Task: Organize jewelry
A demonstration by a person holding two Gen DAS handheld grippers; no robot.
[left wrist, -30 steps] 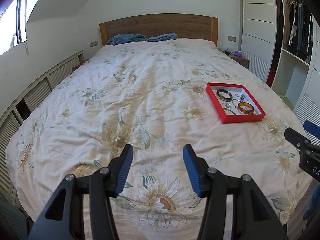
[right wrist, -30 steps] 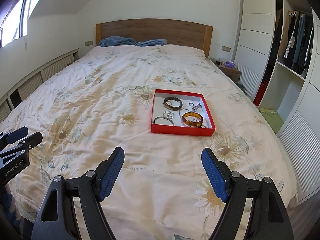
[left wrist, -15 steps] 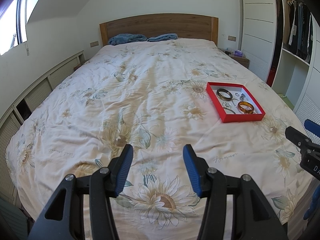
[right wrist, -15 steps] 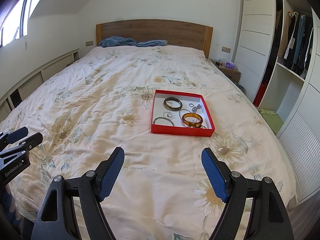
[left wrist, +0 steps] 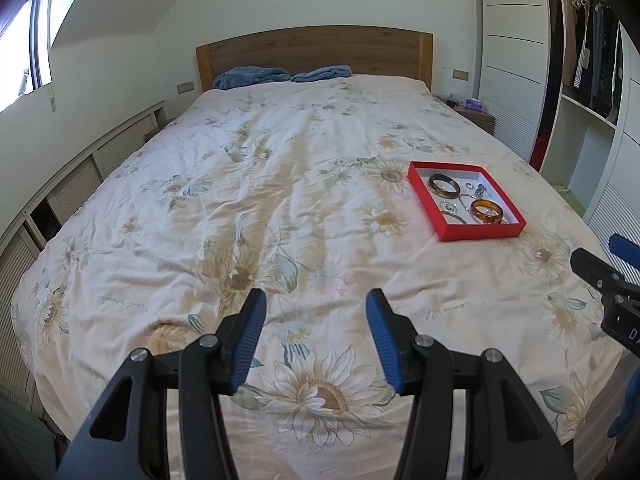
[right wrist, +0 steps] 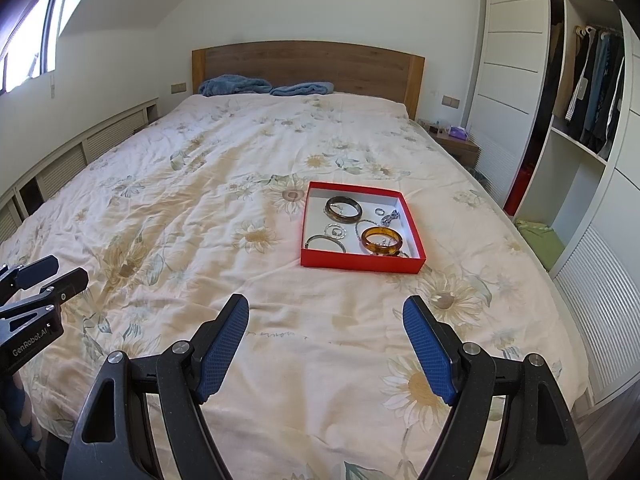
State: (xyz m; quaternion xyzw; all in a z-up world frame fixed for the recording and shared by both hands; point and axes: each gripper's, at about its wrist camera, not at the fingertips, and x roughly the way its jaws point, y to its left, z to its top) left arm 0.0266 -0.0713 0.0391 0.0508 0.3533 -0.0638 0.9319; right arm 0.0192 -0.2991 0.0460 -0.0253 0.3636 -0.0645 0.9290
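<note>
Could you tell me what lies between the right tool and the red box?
Only bare floral quilt lies between the right tool and the red box, seen in the right wrist view.

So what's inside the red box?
The red box holds a dark bangle, an amber bangle, thin silver bracelets and small rings; its near wall hides some.

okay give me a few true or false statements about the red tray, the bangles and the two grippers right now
1. The red tray sits on the floral bedspread. True.
2. The amber bangle lies outside the tray. False: it lies inside, near the front edge.
3. The right gripper is open and holds nothing. True.
4. The left gripper is clamped on the dark bangle. False: it is open and empty, and that bangle lies in the tray.
5. Blue pillows lie by the headboard. True.
</note>
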